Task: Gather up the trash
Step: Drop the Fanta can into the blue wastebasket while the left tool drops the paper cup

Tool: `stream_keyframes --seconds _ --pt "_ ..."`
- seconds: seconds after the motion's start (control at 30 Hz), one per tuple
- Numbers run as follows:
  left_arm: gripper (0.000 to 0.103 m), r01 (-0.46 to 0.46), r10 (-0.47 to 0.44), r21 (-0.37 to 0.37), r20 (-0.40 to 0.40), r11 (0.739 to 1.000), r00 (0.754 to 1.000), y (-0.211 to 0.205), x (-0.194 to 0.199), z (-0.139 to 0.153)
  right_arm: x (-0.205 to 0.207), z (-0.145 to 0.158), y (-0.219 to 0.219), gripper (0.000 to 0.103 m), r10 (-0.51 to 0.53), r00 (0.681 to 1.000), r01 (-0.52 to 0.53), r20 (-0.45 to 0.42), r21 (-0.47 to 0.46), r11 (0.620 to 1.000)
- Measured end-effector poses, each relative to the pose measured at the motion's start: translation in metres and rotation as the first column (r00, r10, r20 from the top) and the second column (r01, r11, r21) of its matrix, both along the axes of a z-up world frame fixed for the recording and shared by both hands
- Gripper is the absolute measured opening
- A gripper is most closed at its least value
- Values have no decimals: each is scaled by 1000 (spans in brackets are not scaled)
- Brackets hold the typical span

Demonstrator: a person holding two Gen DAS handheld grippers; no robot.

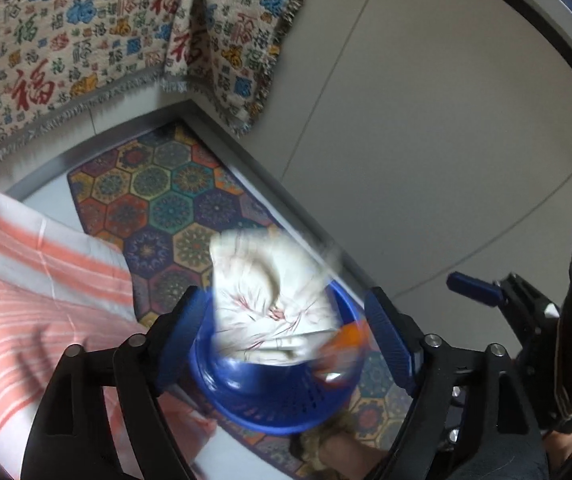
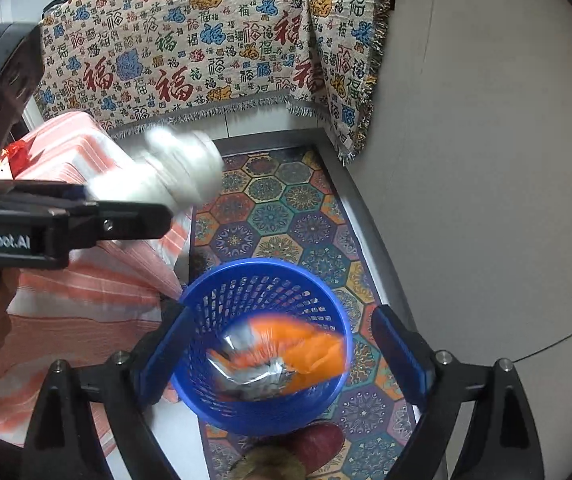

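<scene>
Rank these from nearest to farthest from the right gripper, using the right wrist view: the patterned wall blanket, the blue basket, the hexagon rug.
1. blue basket: directly below and between the open fingers of the right gripper, holding the orange wrapper.
2. hexagon rug: on the floor under and beyond the basket.
3. patterned wall blanket: hanging at the far end, past the rug.
</scene>
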State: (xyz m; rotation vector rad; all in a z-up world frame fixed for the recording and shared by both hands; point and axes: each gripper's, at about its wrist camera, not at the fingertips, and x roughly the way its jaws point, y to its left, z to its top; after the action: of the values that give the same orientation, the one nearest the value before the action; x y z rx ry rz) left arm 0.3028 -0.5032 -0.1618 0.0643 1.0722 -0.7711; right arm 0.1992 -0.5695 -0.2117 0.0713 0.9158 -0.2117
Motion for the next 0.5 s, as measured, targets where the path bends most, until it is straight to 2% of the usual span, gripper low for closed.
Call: stream_keyframes --seconds 0.13,0.3,0.4,0.5 --pt "83 -5 5 -10 11 1000 1000 8 -2 6 -4 6 -1 92 -27 999 27 29 -18 999" --pt "83 -22 22 -13 49 1000 999 38 -20 24 -17 31 6 92 -57 991 65 121 -61 996" --pt "88 -39 42 -29 82 999 996 76 -41 41 -20 49 21 92 -51 983 68 178 -92 993" --pt "92 -71 71 -5 151 997 986 128 -65 52 -22 68 48 92 -16 973 49 230 -136 989"
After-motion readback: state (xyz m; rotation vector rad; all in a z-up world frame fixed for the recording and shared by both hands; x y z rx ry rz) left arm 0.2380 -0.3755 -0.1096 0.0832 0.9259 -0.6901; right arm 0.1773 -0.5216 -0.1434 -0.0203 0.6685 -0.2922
